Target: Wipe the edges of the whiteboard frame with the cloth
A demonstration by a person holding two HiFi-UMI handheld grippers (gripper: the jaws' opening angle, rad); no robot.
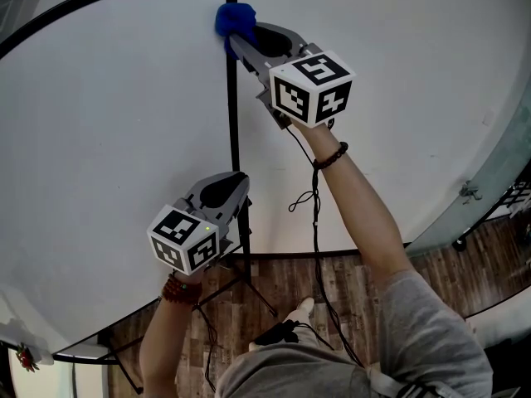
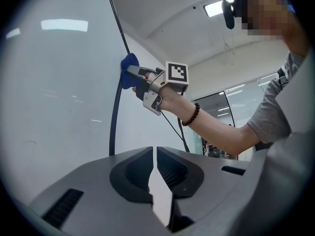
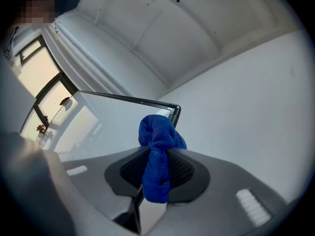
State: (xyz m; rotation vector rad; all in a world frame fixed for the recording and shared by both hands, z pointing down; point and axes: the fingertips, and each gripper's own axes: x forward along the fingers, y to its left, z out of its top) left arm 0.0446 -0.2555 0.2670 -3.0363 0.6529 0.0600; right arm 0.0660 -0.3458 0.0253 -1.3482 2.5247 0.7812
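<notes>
The white whiteboard panel [image 1: 108, 139] fills the left of the head view. The left gripper [image 1: 236, 182], its jaws closed together on nothing, sits low, just beside the thin black metal frame strip [image 1: 233, 123]; contact cannot be confirmed. That strip runs lengthwise up the view. Near its upper end the bunched blue terry cloth [image 1: 233, 16] lies against it, clamped in the right gripper [image 1: 246, 45], the nearer tool. The frame corner [image 3: 177, 108] stands just beyond the cloth, so the strip's long run lies from the cloth back toward the left gripper. A wiping stroke would likely follow that line.
</notes>
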